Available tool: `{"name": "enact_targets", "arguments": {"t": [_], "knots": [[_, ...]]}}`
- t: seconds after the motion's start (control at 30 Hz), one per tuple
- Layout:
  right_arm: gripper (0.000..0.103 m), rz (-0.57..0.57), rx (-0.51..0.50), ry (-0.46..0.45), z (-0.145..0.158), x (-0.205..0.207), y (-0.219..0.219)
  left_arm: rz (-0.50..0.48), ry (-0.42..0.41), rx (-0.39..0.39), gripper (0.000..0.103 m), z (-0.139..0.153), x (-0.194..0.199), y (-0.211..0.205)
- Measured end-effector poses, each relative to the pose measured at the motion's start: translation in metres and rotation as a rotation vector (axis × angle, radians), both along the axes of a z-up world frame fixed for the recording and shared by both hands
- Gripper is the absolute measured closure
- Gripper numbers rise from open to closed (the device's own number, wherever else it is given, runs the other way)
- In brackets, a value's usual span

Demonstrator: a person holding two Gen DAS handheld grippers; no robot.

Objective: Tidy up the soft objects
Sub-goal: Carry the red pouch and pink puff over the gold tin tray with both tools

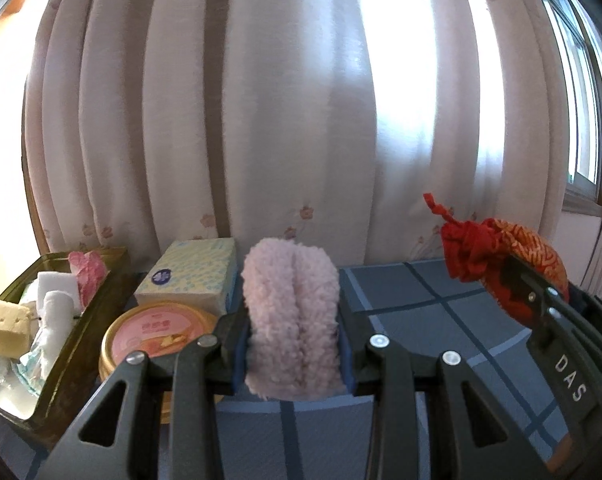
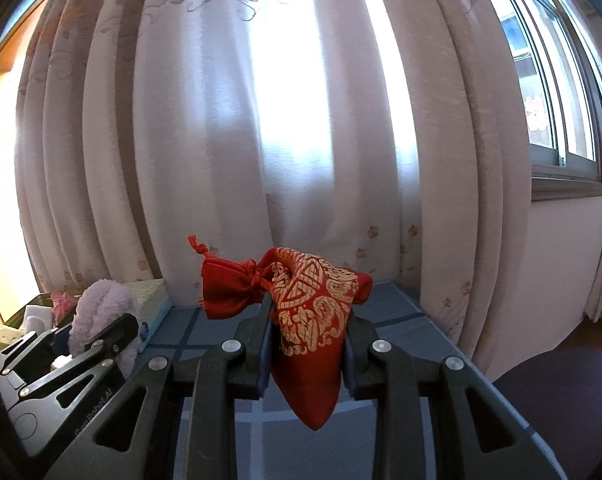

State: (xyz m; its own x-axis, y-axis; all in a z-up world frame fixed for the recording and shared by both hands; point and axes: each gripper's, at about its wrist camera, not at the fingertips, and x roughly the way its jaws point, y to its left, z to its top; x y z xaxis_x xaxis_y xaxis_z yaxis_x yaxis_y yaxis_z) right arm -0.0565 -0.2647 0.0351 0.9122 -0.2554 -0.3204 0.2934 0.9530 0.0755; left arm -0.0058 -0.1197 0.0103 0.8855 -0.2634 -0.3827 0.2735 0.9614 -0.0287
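Pale curtains back a blue checked surface [image 1: 441, 300]. Left gripper [image 1: 295, 350] pinches a fluffy pink plush [image 1: 291, 312]; right gripper [image 2: 307, 354] clamps a red drawstring pouch [image 2: 313, 308]. Both look light, squashy, best gripped mid-body.

Each hand-held gripper [image 1: 295, 354] is black, with silver screws and blue pads (one lettered "DAS").

left tongs [image 1: 295, 354] clamped, loaded | right tongs [image 2: 305, 354] clamped, loaded

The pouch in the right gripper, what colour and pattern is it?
The pouch is red with a gold ornamental print, clearest in the right wrist view.
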Motion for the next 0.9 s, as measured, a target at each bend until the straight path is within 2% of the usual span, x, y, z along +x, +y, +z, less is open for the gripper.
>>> {"name": "enact_targets", "arguments": {"t": [0.2,0.47,0.9], "knots": [[0.073,0.022,-0.015,-0.016,0.001,-0.003,0.02,0.016,0.003,-0.015,0.069,0.001,-0.003,0.018],[0.073,0.074,-0.017,-0.019,0.001,0.003,0.052,0.042,-0.024,0.007,0.069,0.001,-0.007,0.04],[0.073,0.117,0.031,-0.003,-0.001,0.015,0.08,0.097,-0.009,-0.02,0.069,0.002,-0.002,0.085]]}}
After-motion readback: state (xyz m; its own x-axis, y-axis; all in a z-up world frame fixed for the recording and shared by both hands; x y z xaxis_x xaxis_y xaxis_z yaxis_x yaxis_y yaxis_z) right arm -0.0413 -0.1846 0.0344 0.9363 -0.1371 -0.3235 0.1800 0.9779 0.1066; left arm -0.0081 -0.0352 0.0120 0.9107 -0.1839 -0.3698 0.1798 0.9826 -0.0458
